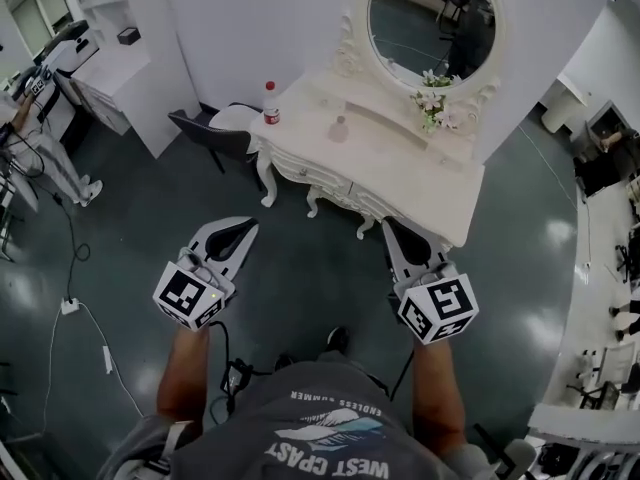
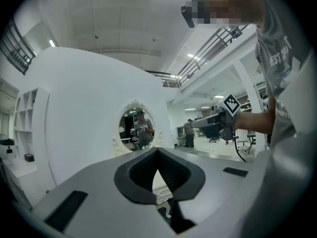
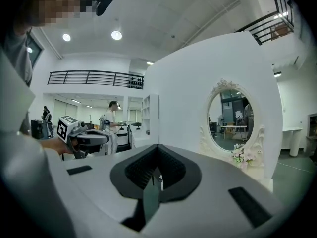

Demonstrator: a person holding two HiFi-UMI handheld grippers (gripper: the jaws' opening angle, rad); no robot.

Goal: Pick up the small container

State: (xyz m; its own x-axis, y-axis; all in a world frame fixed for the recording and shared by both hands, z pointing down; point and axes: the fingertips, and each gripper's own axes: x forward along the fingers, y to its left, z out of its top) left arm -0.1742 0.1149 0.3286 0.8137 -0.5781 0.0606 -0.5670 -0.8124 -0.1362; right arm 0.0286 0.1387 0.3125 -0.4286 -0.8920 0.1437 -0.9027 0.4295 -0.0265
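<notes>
The small container, a pale pink little bottle, stands on the white vanity table below the oval mirror. Both grippers hang over the dark floor in front of the table, well short of it. My left gripper points toward the table's left end, jaws pressed together with nothing between them; its own view shows the tips meeting. My right gripper sits near the table's front edge, also shut and empty, with tips touching. Neither gripper view shows the container.
A bottle with a red label stands at the table's left end and a bunch of flowers by the mirror. A black chair is left of the table. A person and floor cables are at the far left.
</notes>
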